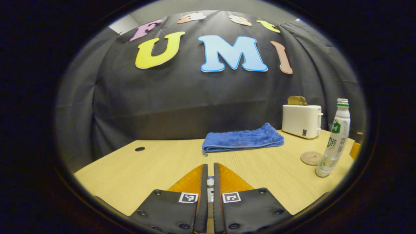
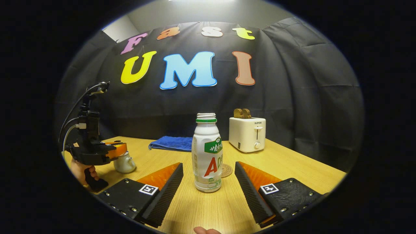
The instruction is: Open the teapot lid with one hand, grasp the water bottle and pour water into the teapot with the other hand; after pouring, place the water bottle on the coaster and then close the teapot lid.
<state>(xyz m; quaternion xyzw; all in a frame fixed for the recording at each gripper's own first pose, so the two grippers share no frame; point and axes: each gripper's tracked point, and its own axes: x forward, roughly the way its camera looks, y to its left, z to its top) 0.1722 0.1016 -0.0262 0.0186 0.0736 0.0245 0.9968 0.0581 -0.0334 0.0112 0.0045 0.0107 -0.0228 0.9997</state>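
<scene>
Right gripper view: my right claw [image 2: 208, 185] gapes around the water bottle [image 2: 207, 152]; I'd clench mid-label. Left claw [image 1: 210, 188] clenched on teapot lid knob [image 1: 210, 182].

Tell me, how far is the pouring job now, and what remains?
Done: nothing finished yet. In hand: the left gripper is closed on the small white lid knob of the white ceramic teapot; whether the lid is lifted, I cannot tell. The open right gripper flanks the uncapped white plastic water bottle without touching. Remaining: grasp, pour, set bottle on the round cork coaster, close lid.
</scene>
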